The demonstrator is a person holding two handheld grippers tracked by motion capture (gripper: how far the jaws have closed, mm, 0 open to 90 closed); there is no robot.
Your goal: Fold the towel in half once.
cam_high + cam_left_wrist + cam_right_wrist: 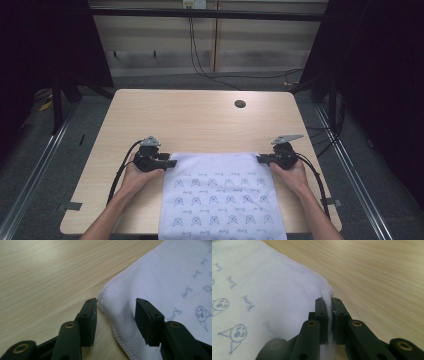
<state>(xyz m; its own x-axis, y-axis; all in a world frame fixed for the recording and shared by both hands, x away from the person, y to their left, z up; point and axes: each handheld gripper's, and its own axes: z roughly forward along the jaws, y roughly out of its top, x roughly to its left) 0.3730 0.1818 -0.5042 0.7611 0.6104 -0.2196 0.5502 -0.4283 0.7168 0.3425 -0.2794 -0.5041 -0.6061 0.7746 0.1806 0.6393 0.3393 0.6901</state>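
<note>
A white cloth [220, 195] printed with small blue drawings lies flat on the near half of the wooden table [200, 115] and hangs over its front edge. My left gripper [172, 163] is at the cloth's far left corner. In the left gripper view the left gripper [116, 307] stands open, and the hemmed corner of the cloth [162, 277] lies between the jaws without the pads pressing on it. My right gripper [260, 159] is at the far right corner. In the right gripper view the right gripper [329, 301] is shut on the cloth's edge [262, 282], which stands pinched upright between the pads.
A round cable hole [240, 104] sits in the table's far right part. Bare wood stretches from the cloth to the far edge. Dark curtains and metal rails flank the table, and cables hang down the wall behind it.
</note>
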